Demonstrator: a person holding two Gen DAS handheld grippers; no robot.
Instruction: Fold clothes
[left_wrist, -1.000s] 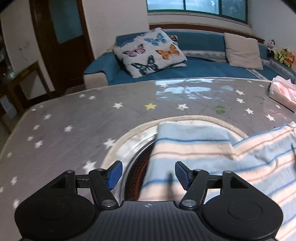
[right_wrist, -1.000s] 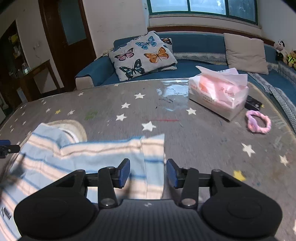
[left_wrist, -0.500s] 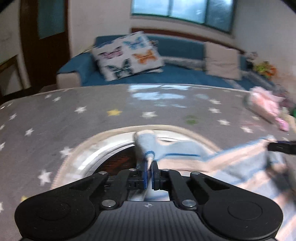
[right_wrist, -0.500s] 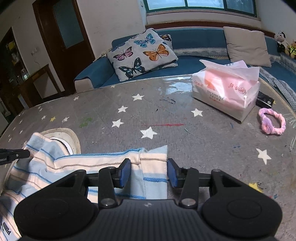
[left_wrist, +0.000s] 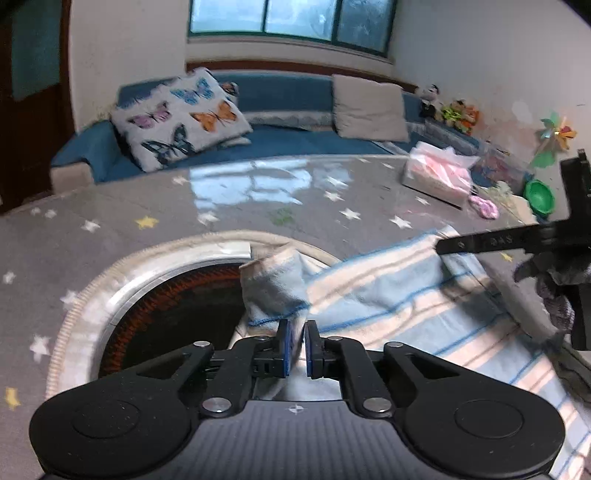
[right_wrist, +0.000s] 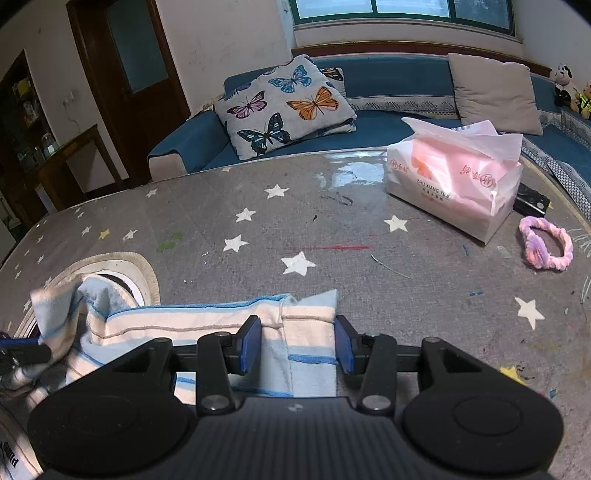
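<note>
- Left gripper (left_wrist: 296, 349), blue pads a sliver apart and opening, has a raised fold of the striped blue, cream and white terry garment (left_wrist: 388, 306) between them.
- Right gripper (right_wrist: 297, 349) stands half open, its jaws straddling the garment's flat corner without pinching it.
- That garment lies rumpled on the grey star-printed tabletop (right_wrist: 332, 229), partly over a round rimmed opening (left_wrist: 155, 306).
- A second ago the left jaws gaped wide above flat cloth; now a peak stands lifted.
</note>
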